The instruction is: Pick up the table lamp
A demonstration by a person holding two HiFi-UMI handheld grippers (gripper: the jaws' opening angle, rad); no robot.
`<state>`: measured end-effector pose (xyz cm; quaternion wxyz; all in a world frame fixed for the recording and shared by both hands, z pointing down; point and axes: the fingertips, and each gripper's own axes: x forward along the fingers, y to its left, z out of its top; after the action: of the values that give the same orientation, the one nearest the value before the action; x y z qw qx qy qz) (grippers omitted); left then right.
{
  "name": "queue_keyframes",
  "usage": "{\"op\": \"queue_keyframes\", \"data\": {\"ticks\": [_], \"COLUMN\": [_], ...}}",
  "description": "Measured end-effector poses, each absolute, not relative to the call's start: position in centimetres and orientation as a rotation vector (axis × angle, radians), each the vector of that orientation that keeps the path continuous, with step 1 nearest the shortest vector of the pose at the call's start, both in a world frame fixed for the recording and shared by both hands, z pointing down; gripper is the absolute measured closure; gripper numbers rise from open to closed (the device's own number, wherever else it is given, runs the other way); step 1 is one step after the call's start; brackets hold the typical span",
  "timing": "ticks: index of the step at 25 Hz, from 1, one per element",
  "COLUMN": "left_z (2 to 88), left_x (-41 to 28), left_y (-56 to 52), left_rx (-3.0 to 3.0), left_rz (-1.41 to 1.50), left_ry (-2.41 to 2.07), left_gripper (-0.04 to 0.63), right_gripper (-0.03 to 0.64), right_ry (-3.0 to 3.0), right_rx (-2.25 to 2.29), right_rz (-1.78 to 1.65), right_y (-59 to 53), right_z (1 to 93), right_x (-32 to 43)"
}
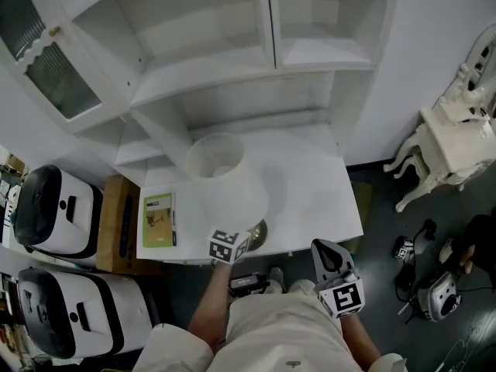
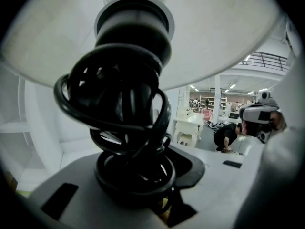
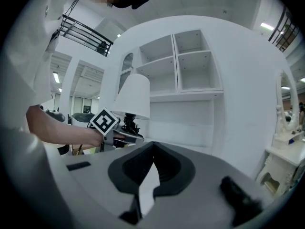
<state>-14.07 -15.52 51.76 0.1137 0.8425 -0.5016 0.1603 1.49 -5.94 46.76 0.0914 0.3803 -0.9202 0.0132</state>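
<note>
A white shelf unit (image 1: 232, 68) closes off the back of a white table (image 1: 318, 184). The table's right half lies bare to its edge, and dark floor (image 1: 380, 223) opens beyond it toward an ornate side table (image 1: 453, 142), well apart. Two white-and-black appliances (image 1: 54, 208) and a wooden box (image 1: 116, 223) crowd the table's left side. The table lamp (image 1: 226, 178) is near the front edge; whether its base touches the tabletop cannot be told. The left gripper (image 3: 128, 137) is clamped on the lamp's stem, wound with black cord (image 2: 119, 104), under the shade. The right gripper (image 3: 152, 144) hangs off the front edge, jaws together, empty. A green book (image 1: 159, 220) lies just left of the lamp's base.
</note>
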Motion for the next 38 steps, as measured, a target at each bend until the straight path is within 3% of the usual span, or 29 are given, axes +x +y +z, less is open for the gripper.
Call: {"op": "queue_keyframes", "data": {"ticks": [26,38], "left_z": [47.7,44.6], "left_x": [-1.8,-0.9], "left_y": [6.4,10.7], "left_rx": [2.342,2.351], "left_rz": [0.392,0.357], "left_ry": [-1.636,-1.698], "left_gripper": [0.505,0.506], "right_gripper": [0.604,0.604], "right_ry": [-2.834,-2.846], "right_rx": [0.850,0.852], "right_rz": [0.029,0.017], "right_y": [7.8,10.0], "right_z": [46.5,45.2], "right_x": [11.3,12.0]}}
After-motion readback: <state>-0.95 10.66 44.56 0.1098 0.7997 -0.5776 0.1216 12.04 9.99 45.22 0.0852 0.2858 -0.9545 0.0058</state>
